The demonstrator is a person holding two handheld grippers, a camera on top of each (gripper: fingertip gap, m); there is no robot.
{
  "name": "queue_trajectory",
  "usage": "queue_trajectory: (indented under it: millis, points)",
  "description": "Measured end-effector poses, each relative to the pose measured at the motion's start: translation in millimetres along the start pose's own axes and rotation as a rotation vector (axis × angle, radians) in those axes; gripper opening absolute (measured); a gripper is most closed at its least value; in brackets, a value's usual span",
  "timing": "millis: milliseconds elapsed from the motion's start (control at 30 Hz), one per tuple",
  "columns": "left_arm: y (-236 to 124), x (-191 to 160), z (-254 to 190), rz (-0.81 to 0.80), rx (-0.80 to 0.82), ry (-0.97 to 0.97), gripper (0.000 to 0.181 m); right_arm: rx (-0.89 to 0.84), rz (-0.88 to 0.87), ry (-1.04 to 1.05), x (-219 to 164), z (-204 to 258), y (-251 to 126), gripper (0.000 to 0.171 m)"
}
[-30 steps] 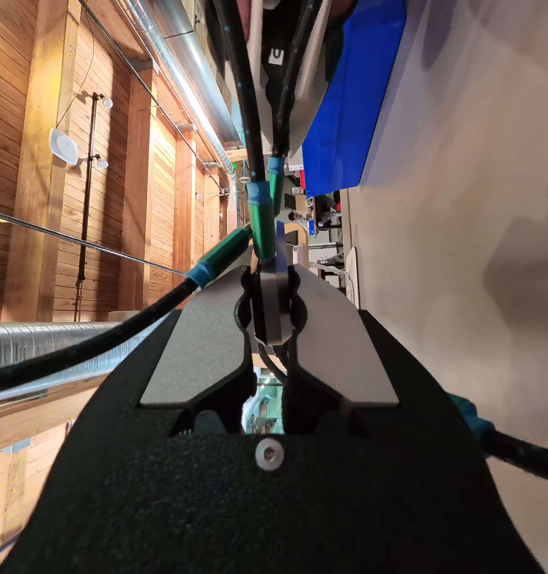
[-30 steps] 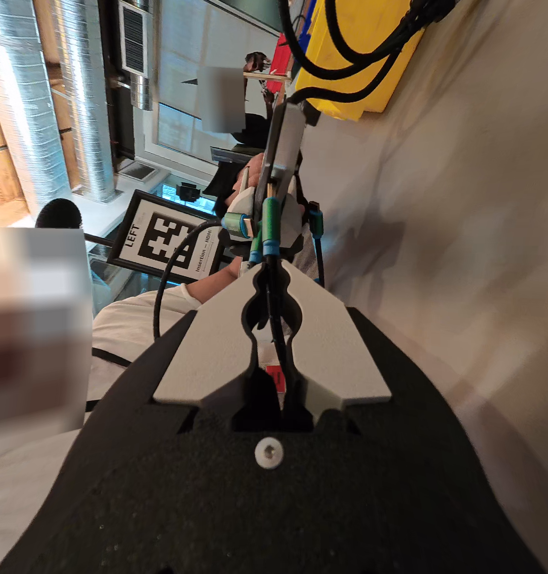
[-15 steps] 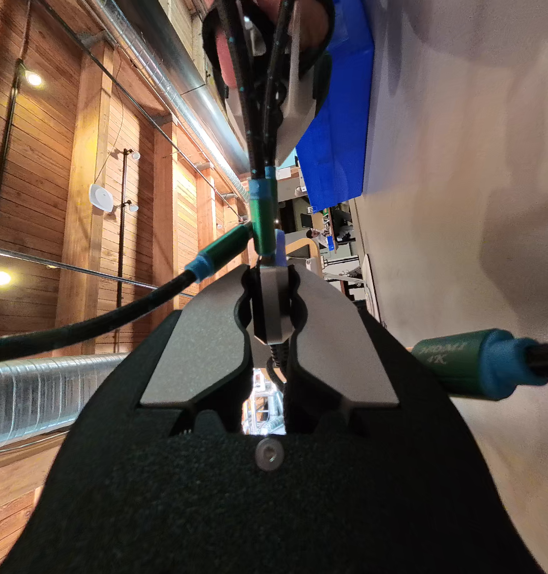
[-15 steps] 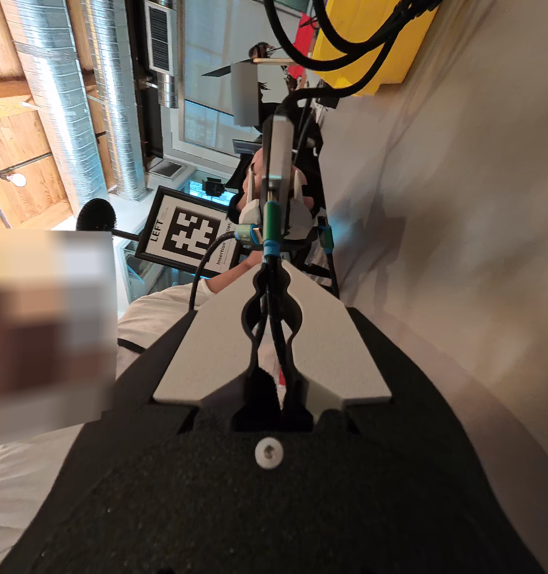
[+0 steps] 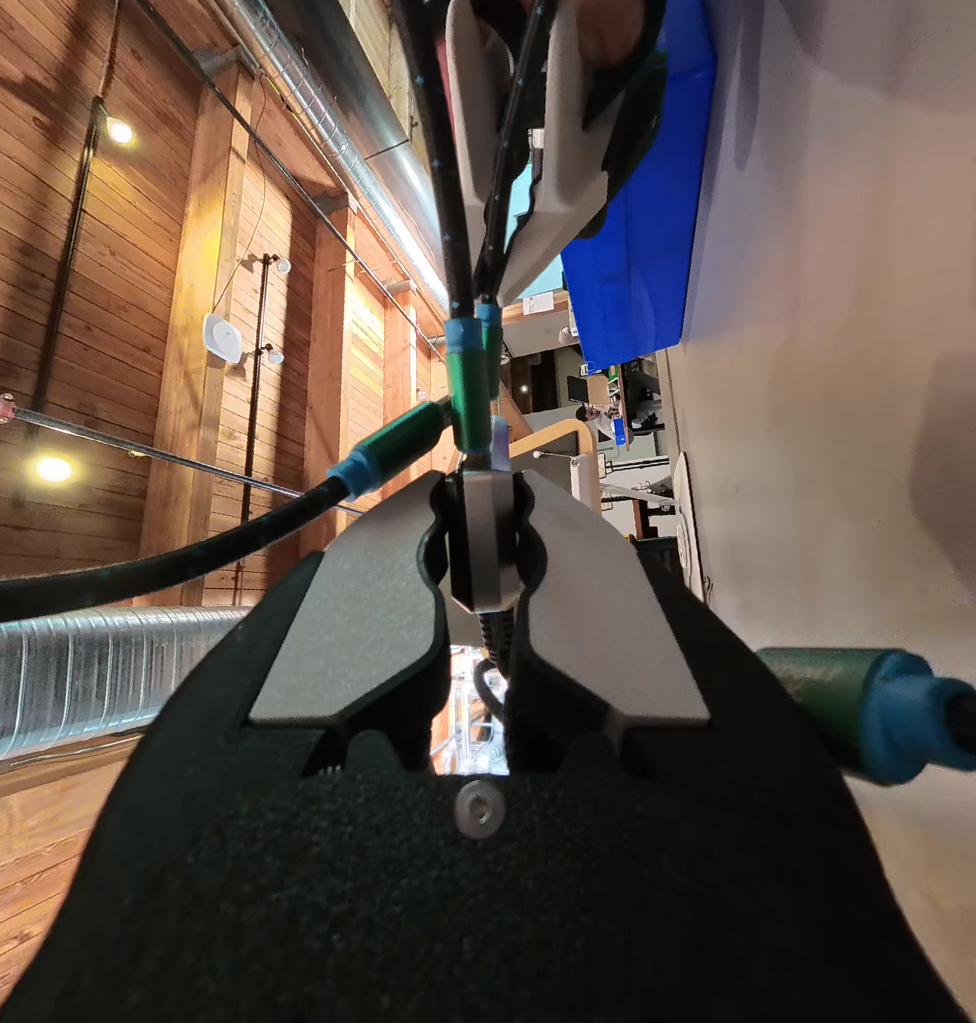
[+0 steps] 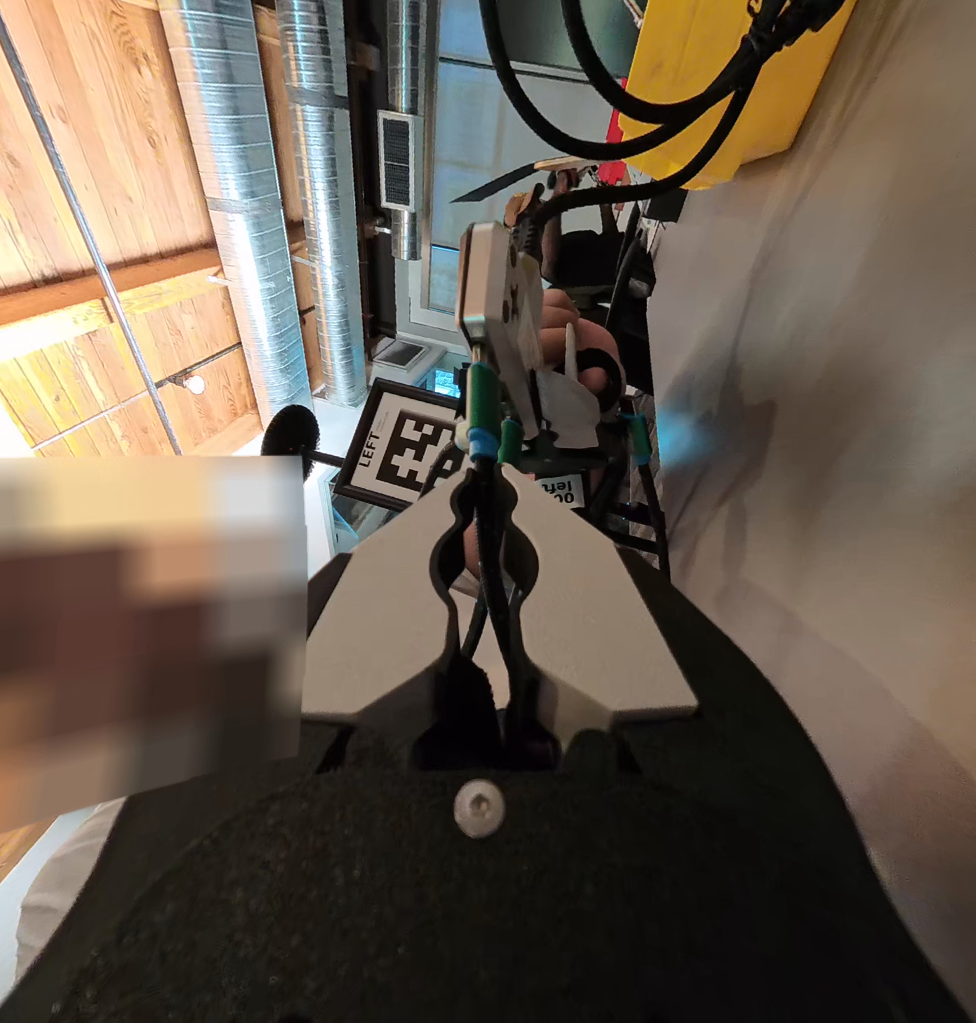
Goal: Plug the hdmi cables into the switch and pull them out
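Note:
My left gripper (image 5: 483, 479) is shut on the grey metal switch (image 5: 477, 545) and holds it in the air. A green hdmi plug (image 5: 468, 396) with a blue collar stands at the switch's far end. A second green plug (image 5: 400, 445) sits angled at its left. In the right wrist view my right gripper (image 6: 486, 473) is shut on the black hdmi cable (image 6: 488, 553) just behind the green plug (image 6: 483, 407). The plug's bare metal tip shows against the edge of the switch (image 6: 494, 293). The left gripper's white fingers (image 6: 566, 412) hold the switch beyond it.
A loose green plug (image 5: 840, 700) with a blue collar hangs at the right of the left wrist view. A blue bin (image 5: 641, 221) and a yellow bin (image 6: 729, 83) with black cables (image 6: 613, 116) stand on the pale table (image 5: 834, 415). A person's sleeve lies at lower left (image 6: 59, 863).
The switch has tilted and come nearer in the right wrist view, and the plug's metal tip now shows below it. The loose plug has swung in at the right of the left wrist view.

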State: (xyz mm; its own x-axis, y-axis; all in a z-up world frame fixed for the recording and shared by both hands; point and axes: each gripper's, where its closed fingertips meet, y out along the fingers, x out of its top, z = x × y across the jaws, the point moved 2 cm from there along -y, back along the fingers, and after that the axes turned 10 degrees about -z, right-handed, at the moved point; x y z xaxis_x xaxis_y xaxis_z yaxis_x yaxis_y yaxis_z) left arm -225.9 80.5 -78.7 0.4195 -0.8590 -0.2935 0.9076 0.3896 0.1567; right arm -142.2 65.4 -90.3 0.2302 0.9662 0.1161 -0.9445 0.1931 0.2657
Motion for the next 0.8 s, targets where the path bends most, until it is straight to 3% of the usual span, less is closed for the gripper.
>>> queue_trajectory:
  millis: [33, 800]
  points:
    - [-0.3, 0.0, -0.8, -0.001, -0.003, -0.003, 0.021, -0.006, -0.003, 0.001, -0.2, -0.8, 0.5, 0.005]
    - [0.5, 0.6, -7.4, -0.037, -0.016, -0.078, 0.021, -0.005, -0.037, 0.073, 2.7, -3.6, -0.8, 0.005]
